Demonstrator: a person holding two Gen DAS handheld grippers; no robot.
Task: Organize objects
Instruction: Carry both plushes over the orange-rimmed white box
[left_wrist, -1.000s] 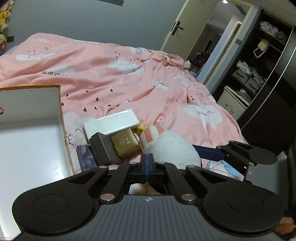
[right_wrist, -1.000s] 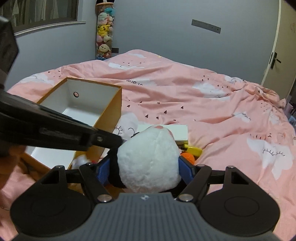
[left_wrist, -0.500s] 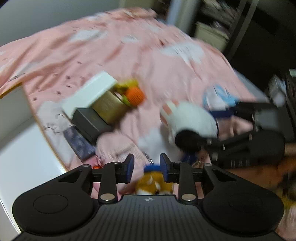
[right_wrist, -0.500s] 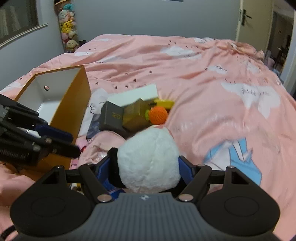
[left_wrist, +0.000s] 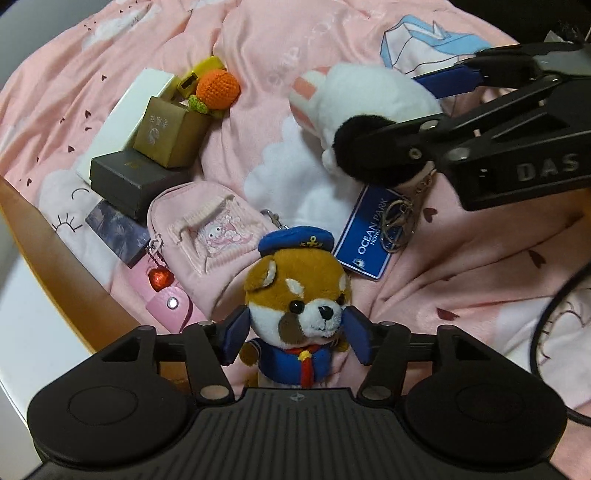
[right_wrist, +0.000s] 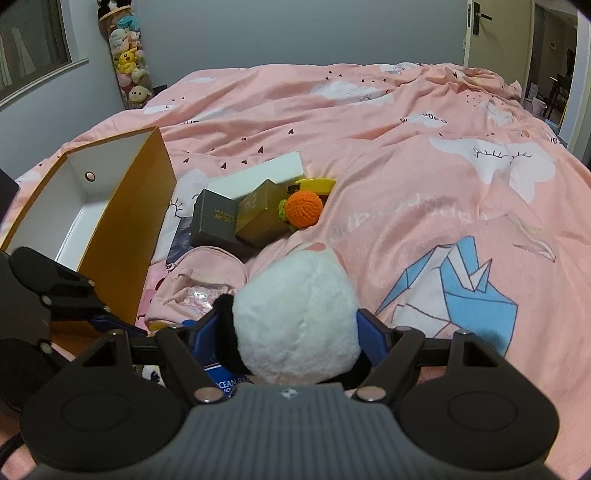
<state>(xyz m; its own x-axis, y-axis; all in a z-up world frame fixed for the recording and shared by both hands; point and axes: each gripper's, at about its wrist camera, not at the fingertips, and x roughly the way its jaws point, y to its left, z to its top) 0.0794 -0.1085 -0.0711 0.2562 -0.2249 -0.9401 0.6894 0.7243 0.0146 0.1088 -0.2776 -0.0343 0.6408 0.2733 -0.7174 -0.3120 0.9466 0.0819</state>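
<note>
Since a second ago your left gripper (left_wrist: 295, 334) has tipped down from looking across the bed to looking nearly straight at the clutter, and its jaws, then pressed together, are now opening. Between them stands a small plush dog (left_wrist: 297, 295) in a blue sailor cap; the blue pads sit either side of its head with a gap on each side, so you have no hold on it.

Taking the dog as the landmark: just beyond it lies a pink mini backpack (left_wrist: 207, 229), with a pink key pouch (left_wrist: 168, 304) and red heart charm beside that on the left. To the dog's upper right is a blue Ocean Park tag (left_wrist: 369, 236) with a key ring. Further out, past the backpack, a dark box (left_wrist: 129, 177), a gold box (left_wrist: 168, 134) and a white box (left_wrist: 122, 114) are piled together, with a crocheted orange (left_wrist: 218, 86) touching the gold one. The open orange-sided storage box (right_wrist: 122, 218) stands at the far left of the dog, on the pink duvet (right_wrist: 406, 147).

Your right gripper (right_wrist: 295, 332) comes in from the right, well beyond the dog, and is clamped on a white round plush (right_wrist: 299, 317) with a black patch; both pads press its sides.
</note>
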